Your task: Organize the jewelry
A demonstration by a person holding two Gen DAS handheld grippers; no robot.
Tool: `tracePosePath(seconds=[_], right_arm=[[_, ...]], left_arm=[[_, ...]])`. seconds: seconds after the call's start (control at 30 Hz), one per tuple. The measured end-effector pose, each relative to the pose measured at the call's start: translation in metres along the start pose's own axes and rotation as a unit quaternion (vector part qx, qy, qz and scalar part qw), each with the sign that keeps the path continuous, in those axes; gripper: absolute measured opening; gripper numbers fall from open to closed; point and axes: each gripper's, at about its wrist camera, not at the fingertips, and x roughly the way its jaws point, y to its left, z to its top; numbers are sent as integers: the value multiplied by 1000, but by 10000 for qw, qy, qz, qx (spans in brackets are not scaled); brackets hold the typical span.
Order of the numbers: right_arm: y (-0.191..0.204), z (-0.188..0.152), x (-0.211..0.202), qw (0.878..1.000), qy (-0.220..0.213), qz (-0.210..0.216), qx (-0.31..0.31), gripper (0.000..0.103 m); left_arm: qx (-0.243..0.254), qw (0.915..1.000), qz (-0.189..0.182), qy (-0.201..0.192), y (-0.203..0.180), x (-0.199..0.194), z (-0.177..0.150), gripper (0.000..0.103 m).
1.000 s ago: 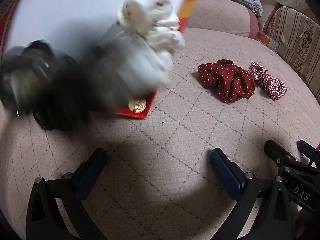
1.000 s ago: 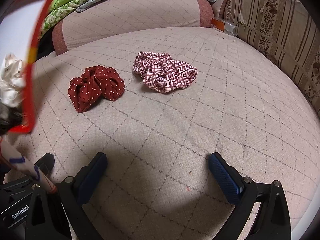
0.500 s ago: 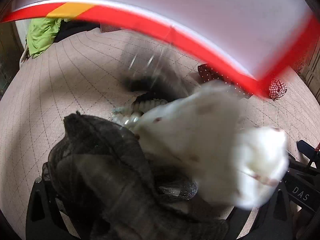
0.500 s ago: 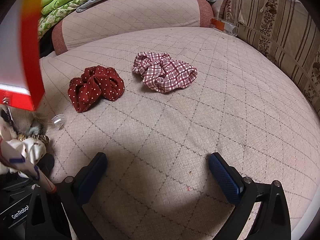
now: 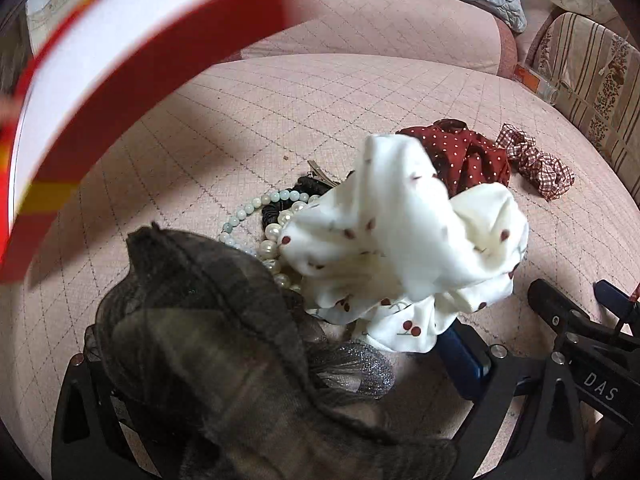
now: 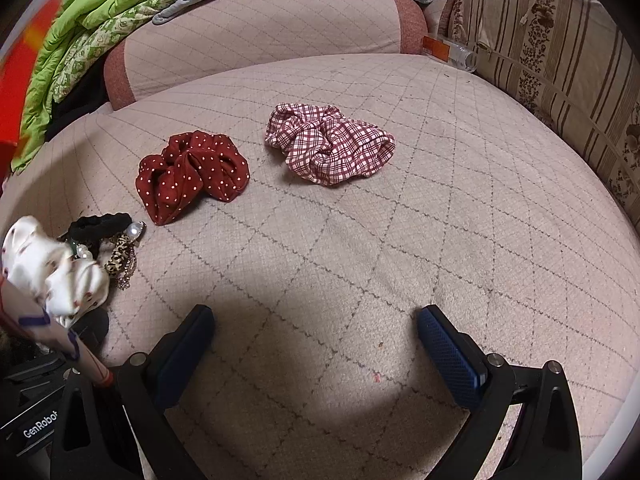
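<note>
A white cherry-print scrunchie and a dark mesh scrunchie lie heaped over my left gripper. It stands open, with only its right blue pad showing. Behind the heap lie a pearl bracelet and a black hair tie. A blurred red box hangs tilted at the upper left. Farther out on the cushion rest a red polka-dot scrunchie and a plaid scrunchie. My right gripper is open over bare cushion, holding nothing. The white scrunchie sits at its left.
The pink quilted cushion runs to a bolster at the back. Green bedding lies back left, a striped sofa arm and a plastic bottle back right. A leopard-print piece lies beside the hair tie.
The red box tipped and swung up to the left. Its scrunchies, pearls and hair tie spilled onto the cushion and over my left gripper's fingers. The right gripper has not moved.
</note>
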Motion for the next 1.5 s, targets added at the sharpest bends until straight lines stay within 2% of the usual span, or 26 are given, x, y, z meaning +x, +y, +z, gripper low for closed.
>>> tracePosePath(seconds=[0.5, 1.5], right_arm=[[2, -1, -1, 10000, -18, -65, -4, 103], [-1, 0, -3, 9999, 40, -74, 94, 103]], left_arm=[[7, 10000, 18, 5, -11, -1, 3, 103], [1, 10000, 7, 4, -9, 1, 1, 103]])
